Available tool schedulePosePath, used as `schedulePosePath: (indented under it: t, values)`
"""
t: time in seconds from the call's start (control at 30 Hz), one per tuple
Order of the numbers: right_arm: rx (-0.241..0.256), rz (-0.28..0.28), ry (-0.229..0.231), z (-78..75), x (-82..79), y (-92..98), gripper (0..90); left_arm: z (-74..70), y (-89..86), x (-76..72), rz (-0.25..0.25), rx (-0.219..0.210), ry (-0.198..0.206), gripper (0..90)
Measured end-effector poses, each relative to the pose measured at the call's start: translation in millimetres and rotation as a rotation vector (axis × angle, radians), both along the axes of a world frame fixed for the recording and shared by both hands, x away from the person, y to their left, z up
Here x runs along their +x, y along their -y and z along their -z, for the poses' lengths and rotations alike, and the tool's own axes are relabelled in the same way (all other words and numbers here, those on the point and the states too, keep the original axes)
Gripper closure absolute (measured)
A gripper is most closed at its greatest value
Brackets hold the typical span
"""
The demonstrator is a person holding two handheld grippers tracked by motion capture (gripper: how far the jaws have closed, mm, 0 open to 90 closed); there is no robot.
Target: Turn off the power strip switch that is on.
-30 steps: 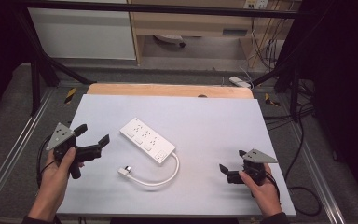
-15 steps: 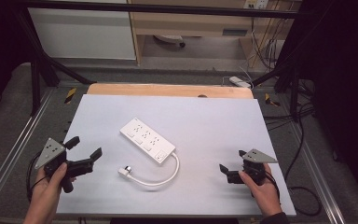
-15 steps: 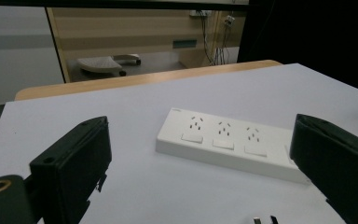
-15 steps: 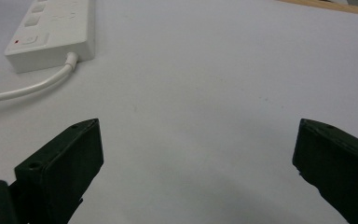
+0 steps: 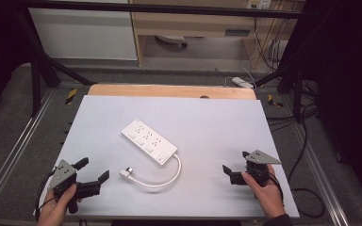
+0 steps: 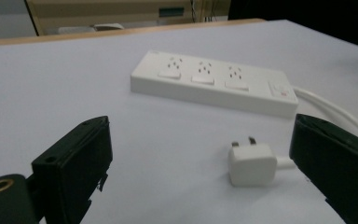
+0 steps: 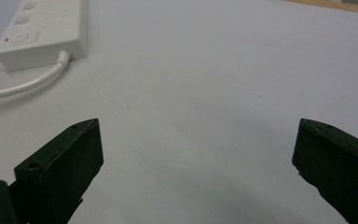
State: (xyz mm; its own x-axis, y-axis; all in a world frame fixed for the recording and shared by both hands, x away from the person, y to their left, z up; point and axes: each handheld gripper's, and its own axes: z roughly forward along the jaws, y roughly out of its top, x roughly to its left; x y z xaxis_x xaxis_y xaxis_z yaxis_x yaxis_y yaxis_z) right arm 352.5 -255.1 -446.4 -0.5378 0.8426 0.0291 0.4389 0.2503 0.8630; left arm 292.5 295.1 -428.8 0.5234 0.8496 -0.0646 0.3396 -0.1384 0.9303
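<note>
Near the bottom left corner of the pale grey table top [image 5: 207,117], the left gripper [image 5: 93,175] sits low with its two black jaws spread wide and nothing between them. Its own view cuts both jaws off at the frame edges, so their full length cannot be judged. Just ahead of it lies the small white square plug [image 6: 251,163], prongs pointing away, touching neither jaw. Its thin white cable [image 5: 162,181] curls in a loop to the white rectangular power strip with three sockets [image 5: 148,141], which lies flat and slantwise near the middle of the table. The switch end of the strip shows a small red mark, probably an indicator, though it is too small to be sure. Over at the bottom right, the right gripper [image 5: 233,173] is held by a hand [image 5: 266,193] and also stands wide open, empty, well apart from the strip; its view catches one corner of the strip and a stretch of cable.
</note>
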Motion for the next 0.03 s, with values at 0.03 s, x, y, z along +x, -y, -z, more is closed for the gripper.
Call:
schedulePosePath:
  t: [0.03]
  values:
    - [-0.013,0.012,-0.015,1.7,1.0,0.2,2.7,0.6,0.6,-0.4,-0.001,0.004,-0.003,5.6]
